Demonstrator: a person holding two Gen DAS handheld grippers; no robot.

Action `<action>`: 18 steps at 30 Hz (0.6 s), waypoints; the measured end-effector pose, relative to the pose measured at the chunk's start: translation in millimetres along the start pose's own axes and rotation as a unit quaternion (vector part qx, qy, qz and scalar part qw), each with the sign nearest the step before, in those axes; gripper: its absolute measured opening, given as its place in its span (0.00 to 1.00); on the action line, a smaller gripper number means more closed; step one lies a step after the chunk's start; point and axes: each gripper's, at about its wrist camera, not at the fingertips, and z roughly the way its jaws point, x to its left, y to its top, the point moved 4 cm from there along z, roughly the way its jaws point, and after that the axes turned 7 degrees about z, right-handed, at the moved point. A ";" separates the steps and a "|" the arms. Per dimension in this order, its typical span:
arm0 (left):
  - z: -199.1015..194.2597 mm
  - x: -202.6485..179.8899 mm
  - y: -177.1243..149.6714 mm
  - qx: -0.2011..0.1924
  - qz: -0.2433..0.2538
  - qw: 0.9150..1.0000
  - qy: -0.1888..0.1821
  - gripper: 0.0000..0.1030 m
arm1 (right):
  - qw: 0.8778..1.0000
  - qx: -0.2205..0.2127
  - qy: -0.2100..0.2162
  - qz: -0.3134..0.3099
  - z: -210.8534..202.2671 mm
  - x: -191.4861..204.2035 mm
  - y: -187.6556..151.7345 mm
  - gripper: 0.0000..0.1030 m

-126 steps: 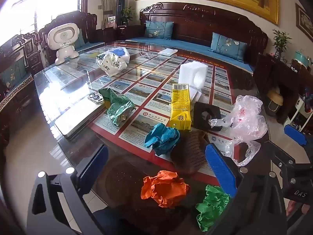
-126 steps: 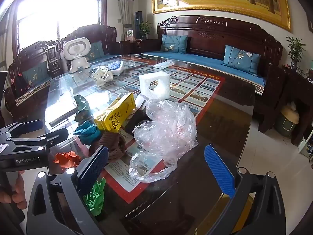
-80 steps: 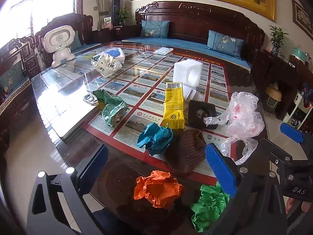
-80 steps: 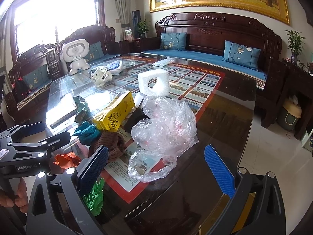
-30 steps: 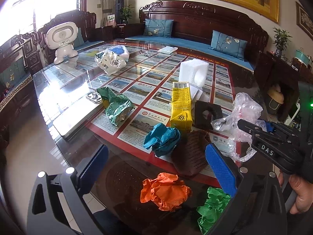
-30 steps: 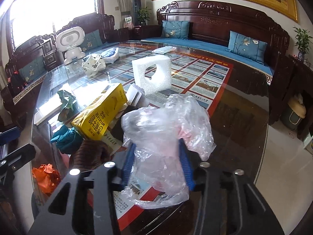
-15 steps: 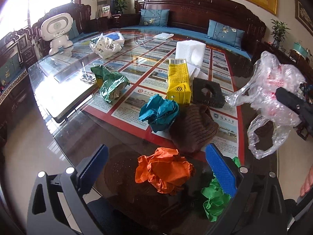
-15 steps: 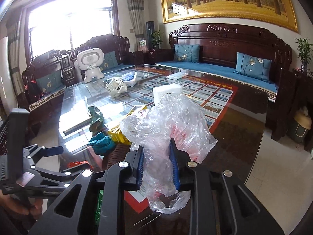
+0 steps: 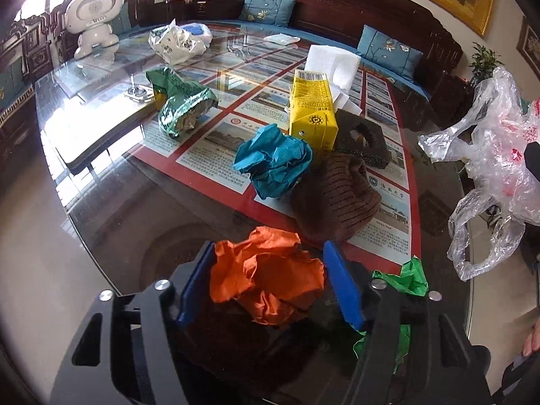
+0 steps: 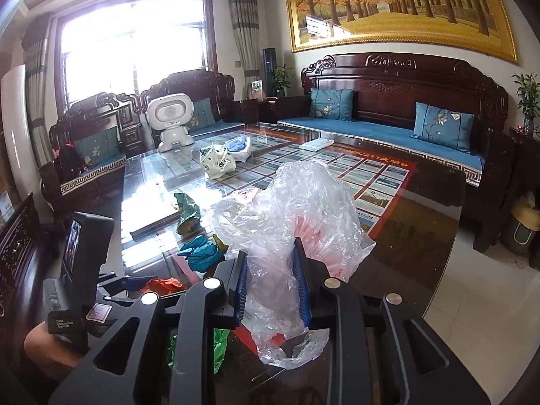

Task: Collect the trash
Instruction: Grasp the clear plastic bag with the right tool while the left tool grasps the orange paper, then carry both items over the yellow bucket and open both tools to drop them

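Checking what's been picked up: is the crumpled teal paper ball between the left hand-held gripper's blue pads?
No, the crumpled orange paper ball sits between them; the crumpled teal paper ball lies farther off.

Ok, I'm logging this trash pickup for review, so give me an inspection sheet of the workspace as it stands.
Surface: glass table over printed sheets.
Job's things: orange paper wad, green wad, teal wad, yellow carton, green foil wrapper, clear plastic bag.
Clutter: brown knit hat, black foam block, white foam, white robot toy.
Grippers: left gripper closing around the orange wad; right gripper shut on the bag.
Cables: nothing seen.
Surroundings: wooden sofa, painting.
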 end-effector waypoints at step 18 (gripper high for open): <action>-49.7 -23.7 21.9 -0.077 0.039 0.996 -0.002 0.42 | 1.000 -0.015 0.001 0.011 -18.6 -8.4 -3.4 0.23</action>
